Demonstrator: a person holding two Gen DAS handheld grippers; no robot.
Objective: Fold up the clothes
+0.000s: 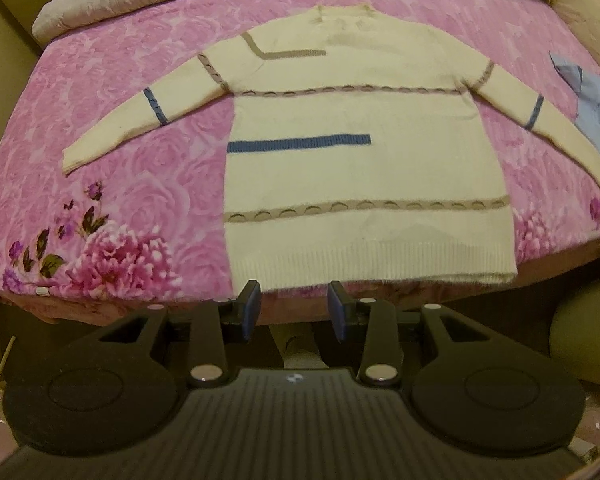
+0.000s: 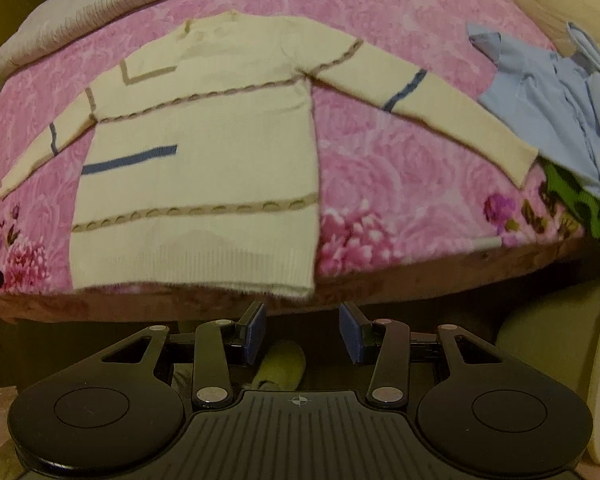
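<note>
So the cream sweater [image 1: 364,168] is laid out flat on the pink floral bedspread [image 1: 148,128], front panel smooth, both sleeves spread out to the sides, ribbed hem right at the near edge of the bed. Looks to me like the spreading-out part is done and no fold has been made yet.

Left hand-held gripper [image 1: 294,310] hangs just off the hem, pointing steeply down, jaws apart with nothing between the blue pads. Right hand-held gripper [image 2: 302,330] is the same deal: jaws apart, empty, sitting off the bed edge near the hem's right corner [image 2: 300,284].

Next move, I'd guess, is picking up a sleeve, maybe the right sleeve [image 2: 440,120], and bringing it across the body. That means reaching well out from where the grippers hover now, then pinching at the cuff without dragging the knit out of shape.

Off to the right there's a light blue shirt [image 2: 540,92] bunched up, touching the sleeve end, so watch not to snag it.
</note>
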